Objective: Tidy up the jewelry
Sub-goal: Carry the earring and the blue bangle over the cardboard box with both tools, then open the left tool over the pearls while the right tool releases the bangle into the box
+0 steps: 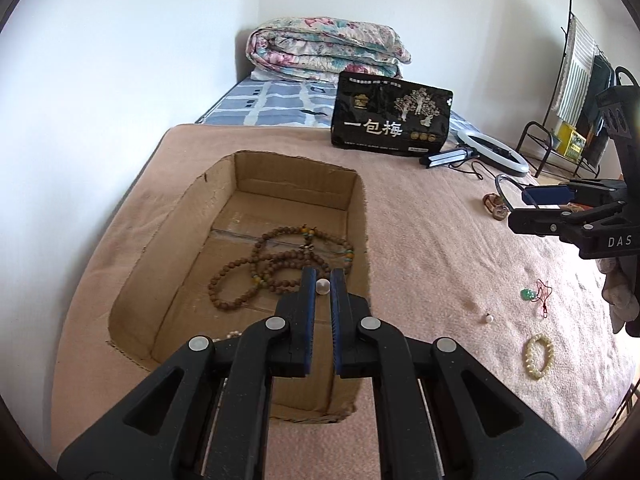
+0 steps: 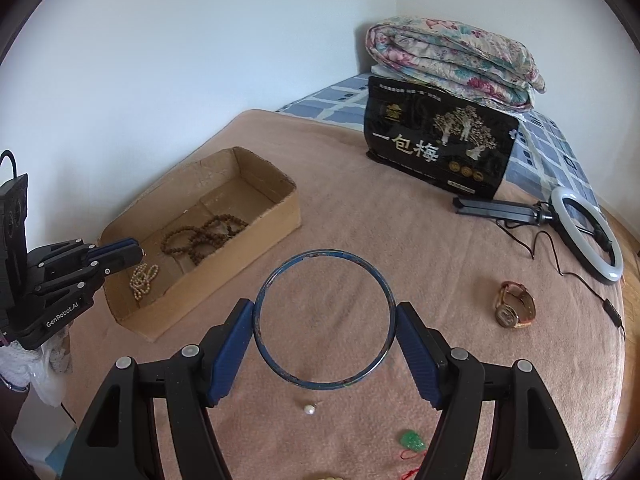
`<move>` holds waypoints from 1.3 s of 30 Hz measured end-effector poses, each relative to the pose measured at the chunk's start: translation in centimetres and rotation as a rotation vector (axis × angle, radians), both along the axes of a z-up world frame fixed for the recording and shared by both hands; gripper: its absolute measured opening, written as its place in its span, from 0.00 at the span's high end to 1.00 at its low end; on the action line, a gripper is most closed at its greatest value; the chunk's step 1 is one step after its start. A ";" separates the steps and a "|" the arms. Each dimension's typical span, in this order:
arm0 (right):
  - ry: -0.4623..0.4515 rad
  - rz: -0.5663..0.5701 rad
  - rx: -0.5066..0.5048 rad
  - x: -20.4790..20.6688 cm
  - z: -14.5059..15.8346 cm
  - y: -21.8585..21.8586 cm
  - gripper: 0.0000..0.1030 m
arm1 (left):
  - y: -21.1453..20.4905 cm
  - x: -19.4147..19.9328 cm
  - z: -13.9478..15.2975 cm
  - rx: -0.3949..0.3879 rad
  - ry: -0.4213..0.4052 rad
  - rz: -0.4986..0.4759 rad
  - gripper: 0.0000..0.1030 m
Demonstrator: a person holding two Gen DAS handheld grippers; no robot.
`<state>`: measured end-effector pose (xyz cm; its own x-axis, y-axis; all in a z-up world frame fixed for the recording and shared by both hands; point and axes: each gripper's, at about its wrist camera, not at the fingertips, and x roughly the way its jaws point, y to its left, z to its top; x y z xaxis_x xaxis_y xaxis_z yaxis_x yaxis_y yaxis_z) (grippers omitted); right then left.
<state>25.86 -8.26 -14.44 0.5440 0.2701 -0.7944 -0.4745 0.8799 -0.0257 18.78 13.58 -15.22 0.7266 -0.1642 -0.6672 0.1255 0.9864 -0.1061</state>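
My left gripper point(image 1: 323, 280) is shut on a small white pearl bead point(image 1: 322, 286) and holds it over the cardboard box point(image 1: 256, 172). Brown bead necklaces point(image 1: 276, 264) lie in the box, and a pearl strand point(image 2: 143, 280) lies beside them. My right gripper point(image 2: 325, 316) is shut on a blue bangle point(image 2: 324, 322) and holds it above the pink blanket point(image 2: 360, 220). It also shows in the left wrist view point(image 1: 532, 204). A loose pearl point(image 2: 309, 410), a green jade pendant on red cord point(image 2: 412, 440), a wristwatch point(image 2: 514, 304) and a cream bead bracelet point(image 1: 539, 356) lie on the blanket.
A black snack bag point(image 2: 436, 144) stands at the back of the blanket. A ring light with cable point(image 2: 588, 236) lies at the right. A folded floral quilt point(image 2: 452, 60) sits by the wall. A rack point(image 1: 560, 148) stands off the bed's right side.
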 end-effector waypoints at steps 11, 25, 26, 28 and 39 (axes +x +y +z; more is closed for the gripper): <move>0.006 0.091 -0.013 1.0 -0.9 7.6 0.29 | 4.8 -0.1 -0.9 0.014 0.005 0.064 0.95; 0.027 0.150 -0.024 2.3 -2.6 13.9 0.29 | 7.6 0.2 -1.6 -0.005 0.014 0.092 0.95; 0.028 0.153 -0.026 2.3 -2.6 14.1 0.29 | 7.6 0.2 -1.6 -0.005 0.014 0.093 0.95; 0.030 0.155 -0.025 2.5 -2.7 14.4 0.29 | 7.6 0.3 -1.6 -0.008 0.016 0.089 0.95; -0.003 0.135 -0.016 2.6 -2.0 14.5 0.10 | 7.5 0.1 -1.4 -0.009 0.007 0.109 0.49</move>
<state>28.48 6.28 -16.41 0.5063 0.3278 -0.7976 -0.5881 0.8077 -0.0414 18.84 21.06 -16.64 0.7356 -0.0909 -0.6713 0.0170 0.9931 -0.1159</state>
